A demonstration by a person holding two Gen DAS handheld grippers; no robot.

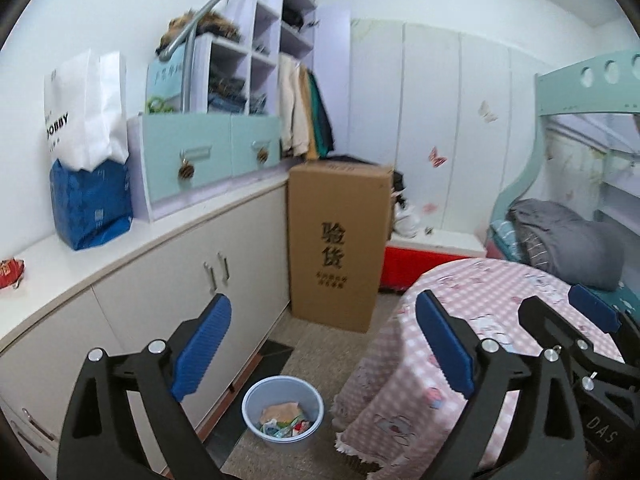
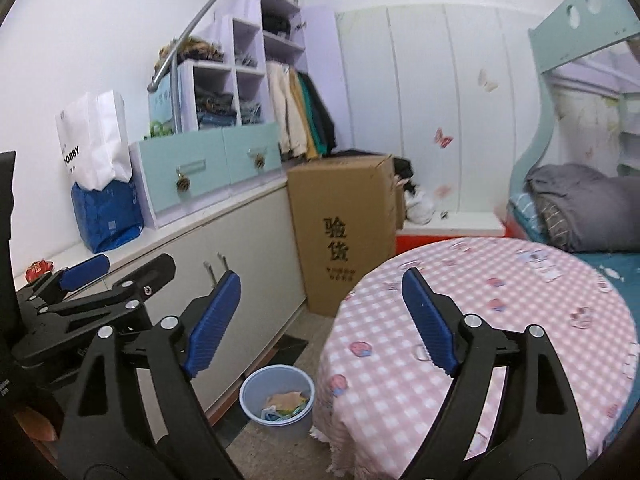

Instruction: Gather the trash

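Left gripper point(image 1: 324, 354) up front, jaws spread wide, nothing between the blue pads. Right gripper point(image 2: 320, 326) the same story: jaws apart, empty, hanging over the edge of the round table point(image 2: 520, 300) with its pink checked cloth. In the right wrist view the left tool shows at nine o'clock, also carrying nothing.

Looking out past the fingertips, at six o'clock in both views, down on the floor sits the pale blue waste bin point(image 1: 282, 412), tucked between the white cabinet point(image 1: 168, 280) and the hanging hem of the cloth. Inside it: crumpled wrappers and a tan scrap of paper.

Further out, at nine o'clock in the left view, a red wrapper point(image 1: 11, 273) lies on the cabinet top, well apart from the blue and white bags point(image 1: 90, 184). That looks like the remaining piece of trash, though that is my call.

How will it handle? Likely feather-light, thin, crinkly, a bit slick on the printed face. No breakage worry. Best bet is to pinch a raised, crumpled fold rather than a flat edge, and close fully, since foil tends to slip from a loose grip.

The cardboard box point(image 1: 338, 236) stands at twelve o'clock.
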